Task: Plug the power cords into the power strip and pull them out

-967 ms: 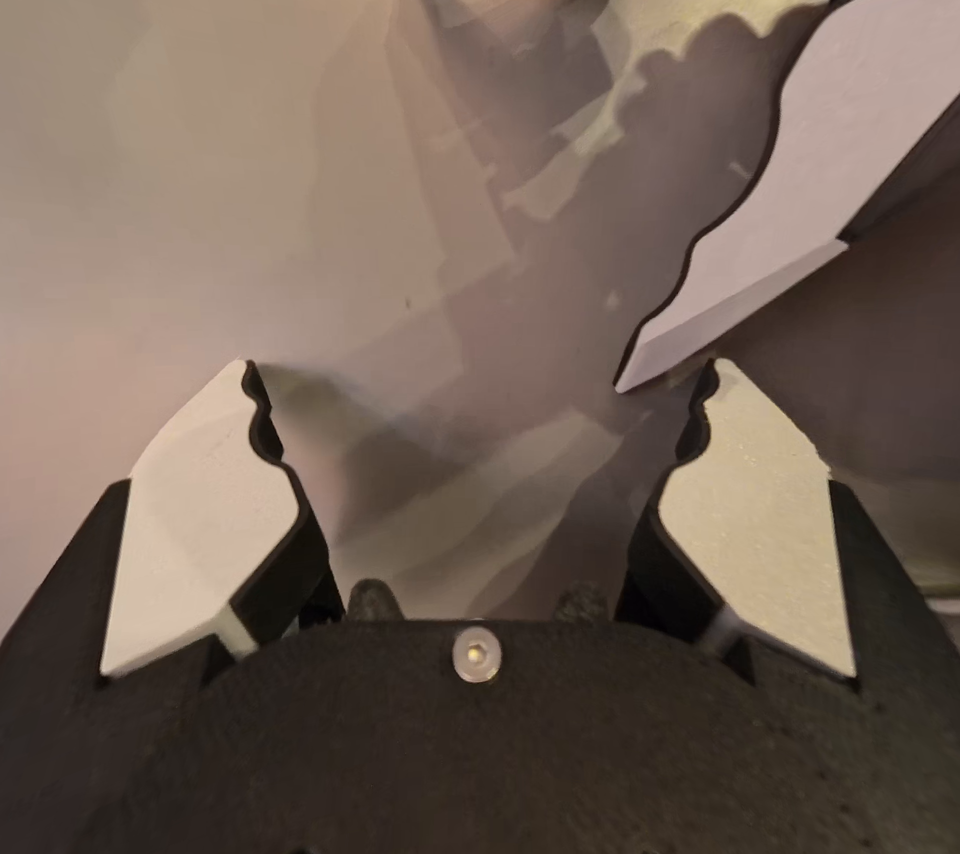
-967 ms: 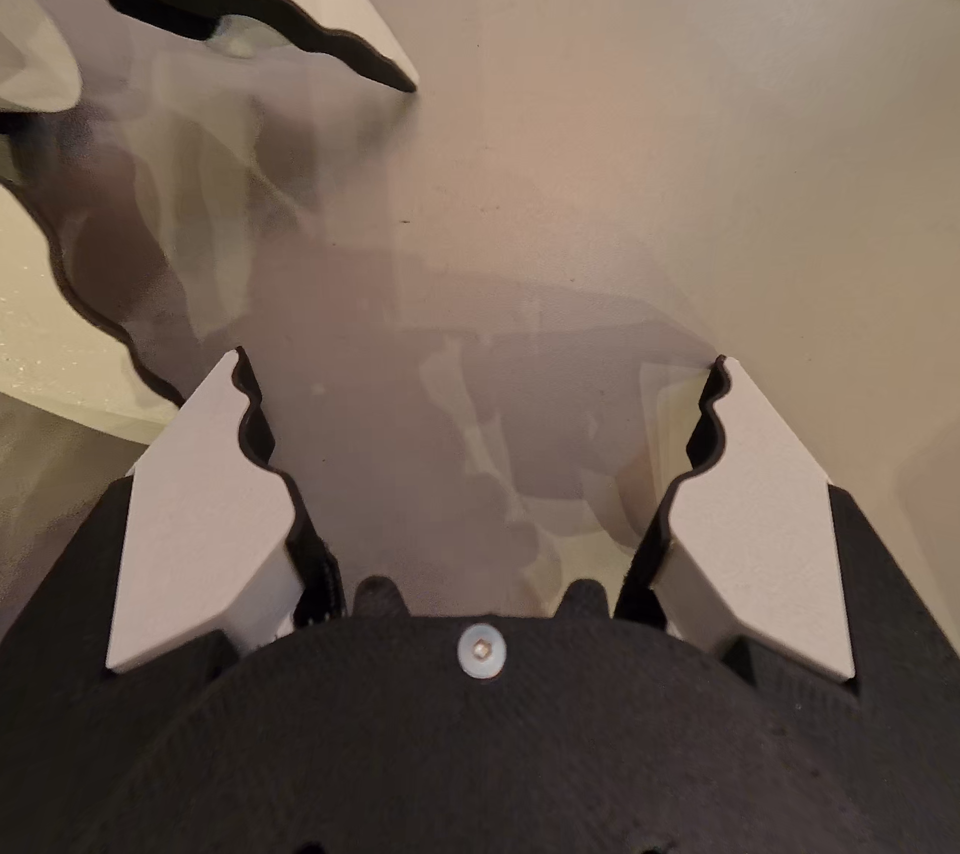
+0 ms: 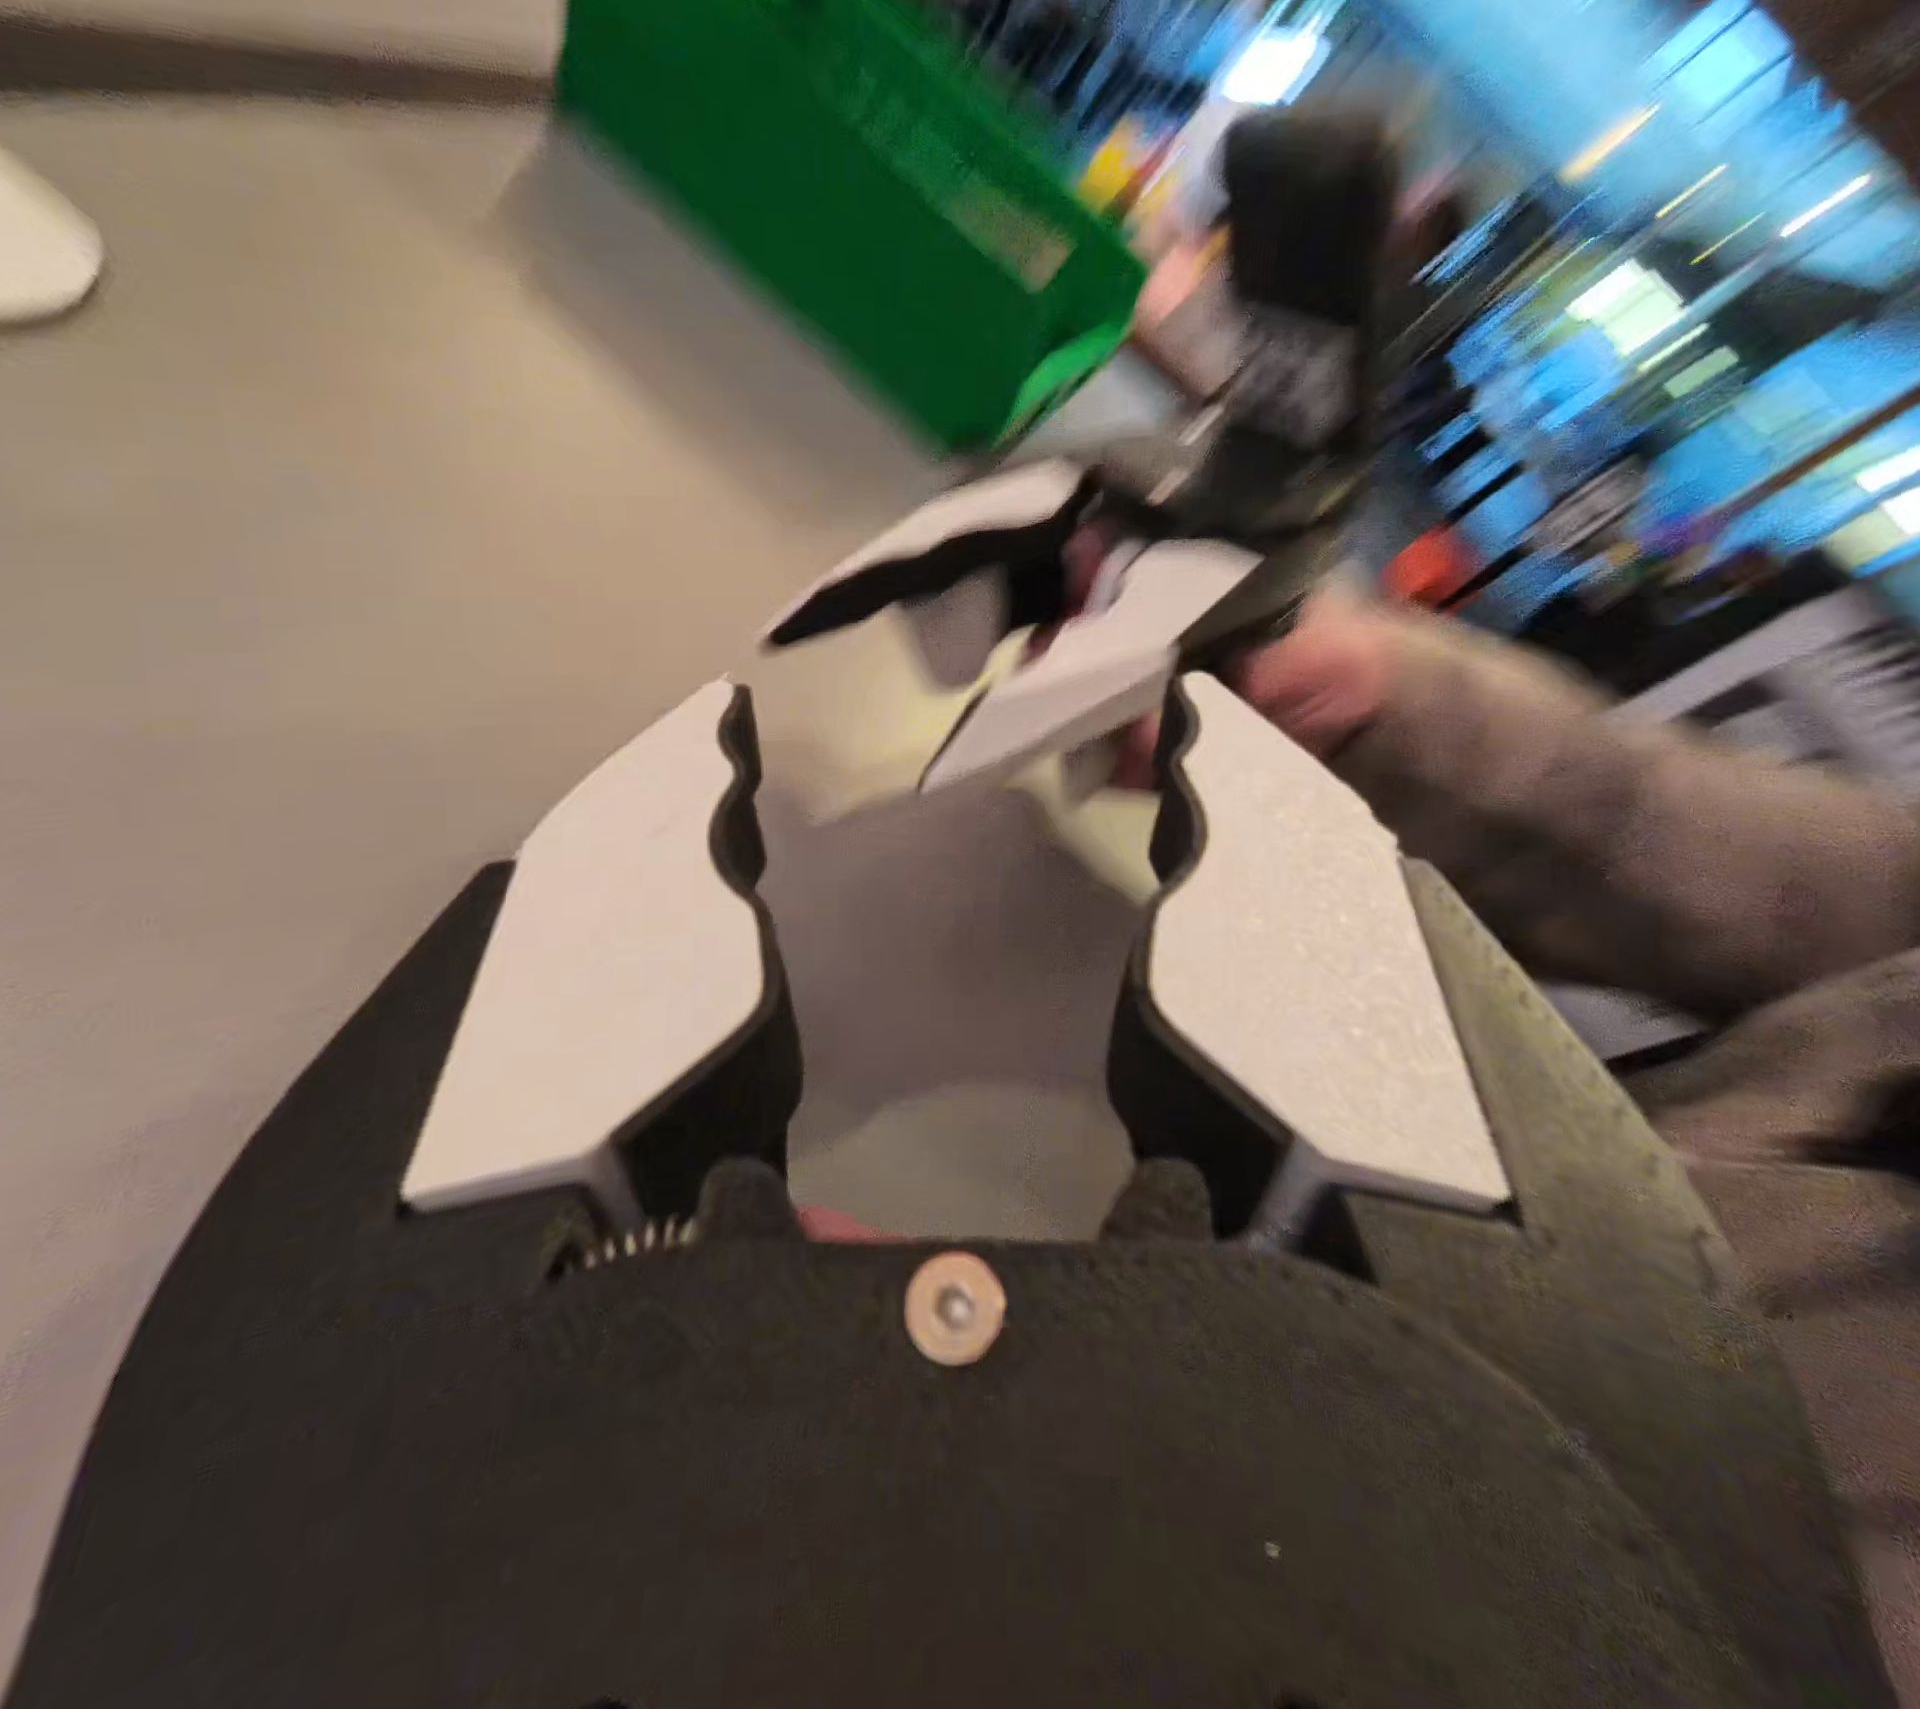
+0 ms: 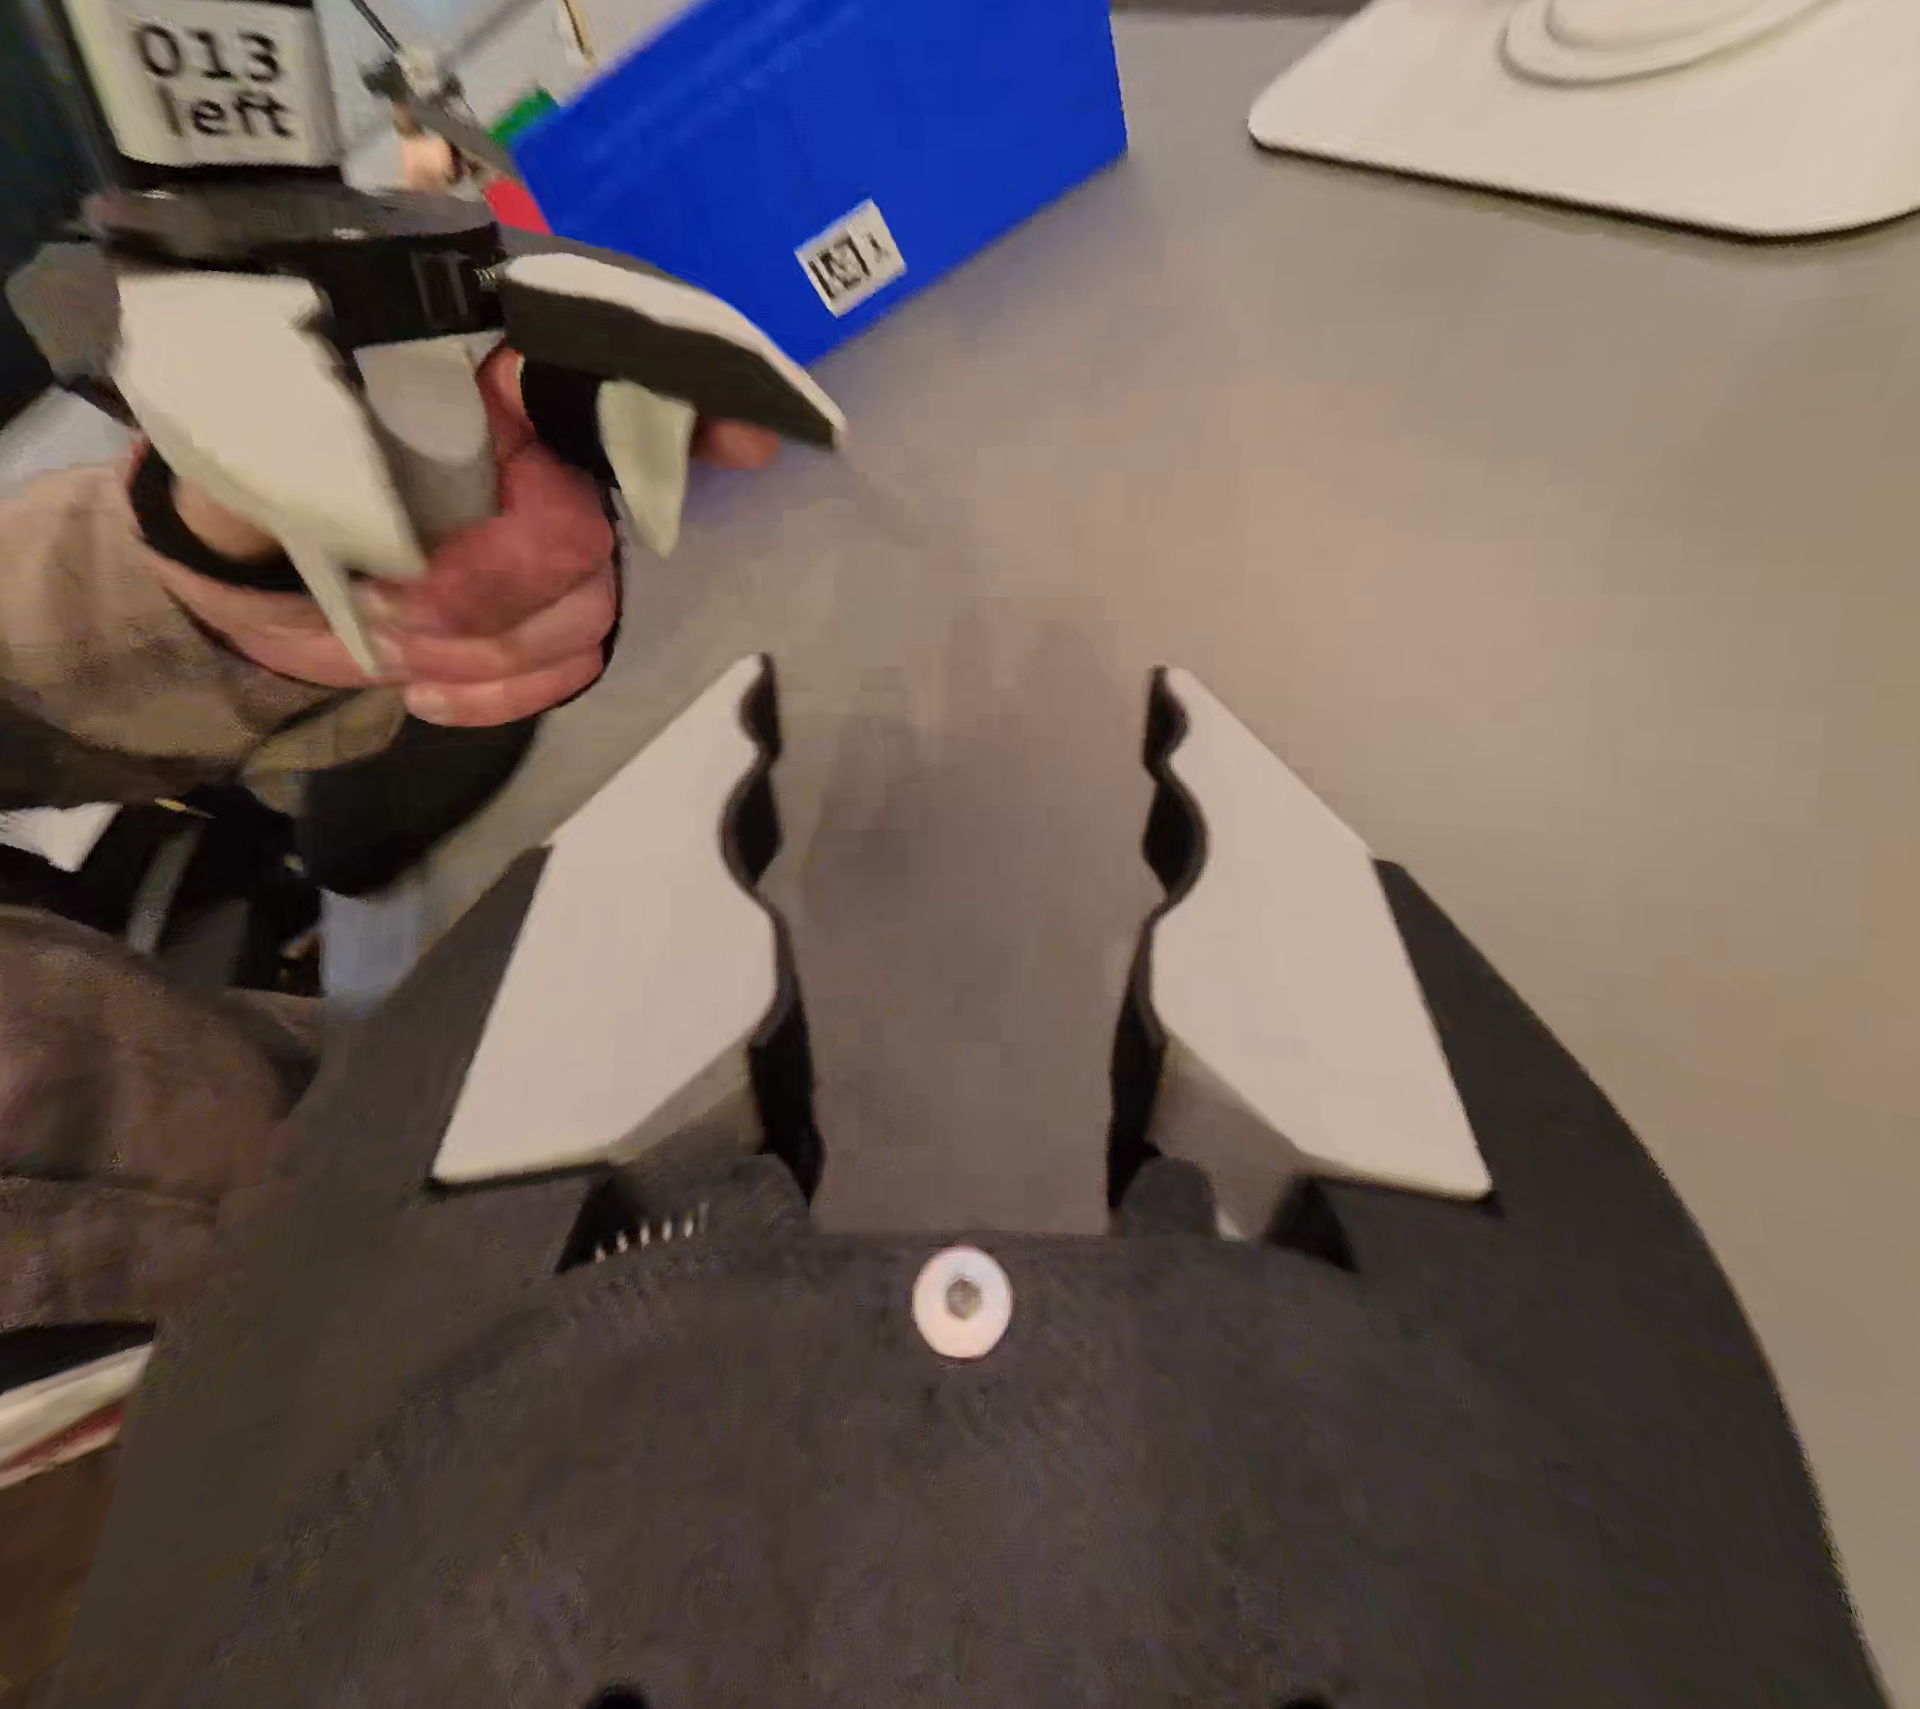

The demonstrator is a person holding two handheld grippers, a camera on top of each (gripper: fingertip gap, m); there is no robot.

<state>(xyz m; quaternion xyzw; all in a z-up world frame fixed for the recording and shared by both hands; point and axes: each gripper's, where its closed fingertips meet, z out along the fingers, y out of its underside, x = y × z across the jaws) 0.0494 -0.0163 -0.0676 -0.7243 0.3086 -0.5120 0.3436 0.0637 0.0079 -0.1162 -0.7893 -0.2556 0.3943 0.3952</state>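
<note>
No power strip or power cord shows in either view. My left gripper [image 3: 956,693] is open and empty, its jaws a moderate gap apart; the view is blurred by motion. My right gripper [image 4: 961,677] is open and empty above the grey table [image 4: 1455,537]. Each gripper shows in the other's view, held by a hand: the right gripper [image 3: 850,709] lies just ahead of my left fingertips, and the left gripper [image 4: 601,553] is at the left of the right wrist view, raised above the table.
A blue bin [image 4: 852,80] stands at the back left of the right wrist view. A white stand base [image 4: 1621,101] sits at the back right. A green bin [image 3: 831,132] stands on the table ahead in the left wrist view.
Both grippers have lifted and tilted up from pointing close at the table, so the bins and room now show. Both pairs of jaws have narrowed to about half their earlier gap.
</note>
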